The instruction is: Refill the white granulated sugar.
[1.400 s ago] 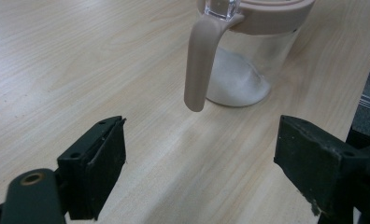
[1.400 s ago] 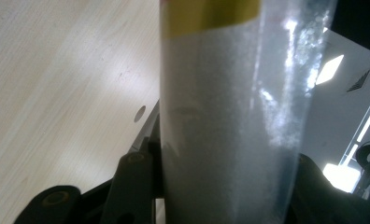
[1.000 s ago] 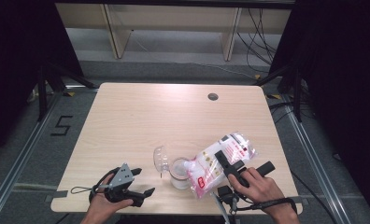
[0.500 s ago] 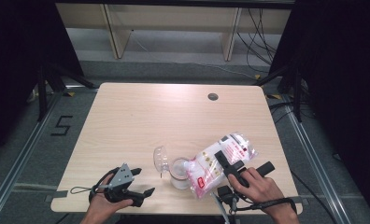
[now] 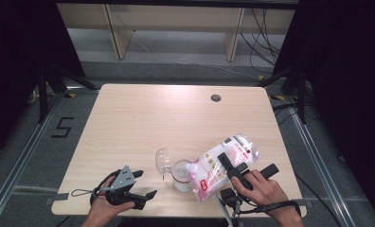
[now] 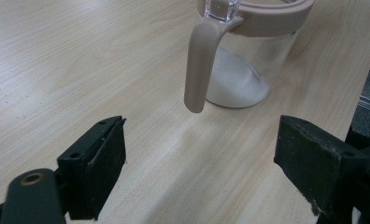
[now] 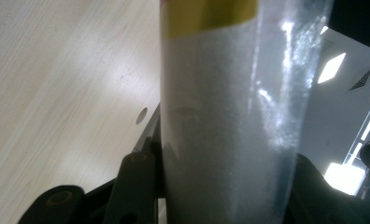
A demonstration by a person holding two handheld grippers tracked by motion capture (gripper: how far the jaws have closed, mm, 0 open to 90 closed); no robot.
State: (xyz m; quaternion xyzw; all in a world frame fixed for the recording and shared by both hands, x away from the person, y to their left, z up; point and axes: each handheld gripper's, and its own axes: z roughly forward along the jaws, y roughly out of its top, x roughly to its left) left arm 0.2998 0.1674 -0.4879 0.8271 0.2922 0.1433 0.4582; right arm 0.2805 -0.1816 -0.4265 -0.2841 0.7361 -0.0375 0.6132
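Observation:
A clear plastic bag of white granules (image 5: pixel 208 171) with red print lies tilted, its lower end over a clear jar (image 5: pixel 181 174) near the table's front edge. The jar's hinged lid (image 5: pixel 163 160) stands open to its left. My right gripper (image 5: pixel 225 163) is shut on the bag (image 7: pixel 230 140), which sits between both jaws in the right gripper view. In the left gripper view the jar (image 6: pixel 248 70) has a beige rim and handle (image 6: pixel 199 65) and white granules at its bottom. My left gripper (image 5: pixel 144 185) rests open left of the jar, and the gripper (image 6: pixel 202 177) holds nothing.
The light wooden table (image 5: pixel 143 123) has a dark round grommet (image 5: pixel 216 98) near its far edge. Pale shelving (image 5: pixel 176 19) stands beyond it on a grey floor. Black stand legs (image 5: pixel 58 80) flank the table on both sides.

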